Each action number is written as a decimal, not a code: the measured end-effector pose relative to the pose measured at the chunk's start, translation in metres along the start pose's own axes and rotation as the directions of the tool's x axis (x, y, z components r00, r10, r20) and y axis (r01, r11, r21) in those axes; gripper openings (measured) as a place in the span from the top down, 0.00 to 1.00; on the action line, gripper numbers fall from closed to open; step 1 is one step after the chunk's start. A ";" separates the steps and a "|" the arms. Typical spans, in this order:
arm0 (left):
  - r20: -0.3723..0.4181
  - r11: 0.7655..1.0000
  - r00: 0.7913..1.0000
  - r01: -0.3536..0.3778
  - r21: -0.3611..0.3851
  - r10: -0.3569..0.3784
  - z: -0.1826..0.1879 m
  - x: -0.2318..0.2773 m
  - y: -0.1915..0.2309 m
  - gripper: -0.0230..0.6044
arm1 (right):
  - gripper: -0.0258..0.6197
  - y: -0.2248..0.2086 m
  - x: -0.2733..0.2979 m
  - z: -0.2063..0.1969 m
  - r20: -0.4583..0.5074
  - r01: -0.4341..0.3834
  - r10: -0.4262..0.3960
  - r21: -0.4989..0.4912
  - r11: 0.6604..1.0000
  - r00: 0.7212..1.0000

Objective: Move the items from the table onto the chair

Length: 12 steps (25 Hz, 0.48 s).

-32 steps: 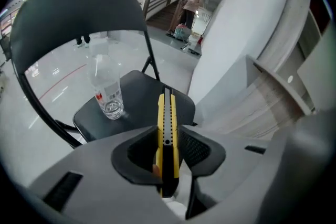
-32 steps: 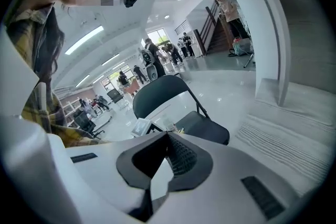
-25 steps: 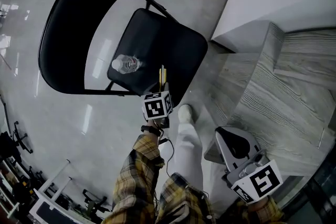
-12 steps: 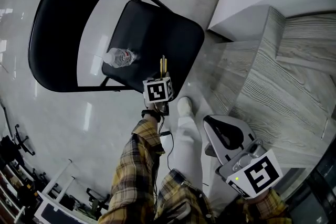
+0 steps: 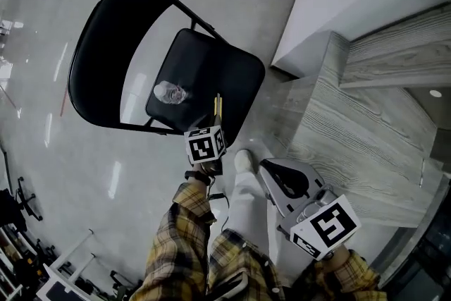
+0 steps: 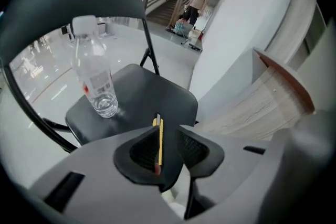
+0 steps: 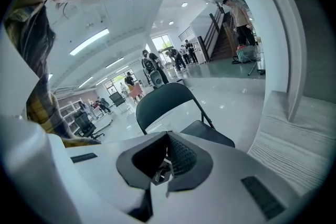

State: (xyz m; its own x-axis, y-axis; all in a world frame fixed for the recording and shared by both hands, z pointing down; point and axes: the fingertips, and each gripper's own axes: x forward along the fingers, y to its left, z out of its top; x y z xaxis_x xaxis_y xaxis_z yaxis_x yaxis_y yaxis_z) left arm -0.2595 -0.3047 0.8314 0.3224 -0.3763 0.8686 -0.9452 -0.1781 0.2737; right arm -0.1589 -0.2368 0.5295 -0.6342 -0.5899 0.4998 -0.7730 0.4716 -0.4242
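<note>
Yellow cutter (image 6: 159, 136) is held over the chair (image 5: 211, 67)
Left gripper (image 6: 169, 134) is angled down, fingers (image 6: 195, 148) just squeezed tighter on it; right gripper (image 7: 167, 152) is kept clenched empty; bottle (image 6: 94, 78) is stood far-left.

Matt black chair (image 5: 211, 74) with metal frame, clear plastic bottle (image 5: 170, 92), pale wood-grain table (image 5: 366, 130), glossy floor (image 5: 42, 144)

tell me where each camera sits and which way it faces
Head view: on the person's head, looking steeply down at the chair; shows sleeves, left gripper, right gripper.
Left gripper view: rides the left gripper, faces the chair and bottle; jaws, just closing, hold a knife.
Right gripper view: rides the right gripper, faces the chair; jaws shut.
Shared: all see the chair.
</note>
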 end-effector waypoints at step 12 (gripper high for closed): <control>0.247 0.996 0.969 0.002 0.091 -0.025 0.047 -0.187 -0.109 0.96 | 0.93 0.035 -0.123 0.053 0.158 -0.016 0.029 -0.080 0.997 0.987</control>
State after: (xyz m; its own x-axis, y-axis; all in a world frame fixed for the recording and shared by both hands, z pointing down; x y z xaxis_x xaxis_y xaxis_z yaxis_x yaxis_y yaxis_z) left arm -0.2139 -0.2573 0.6199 0.3487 -0.5851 0.7322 -0.9358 -0.2612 0.2370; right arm -0.1076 -0.1824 0.4131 -0.6459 -0.6723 0.3616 -0.7613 0.5320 -0.3707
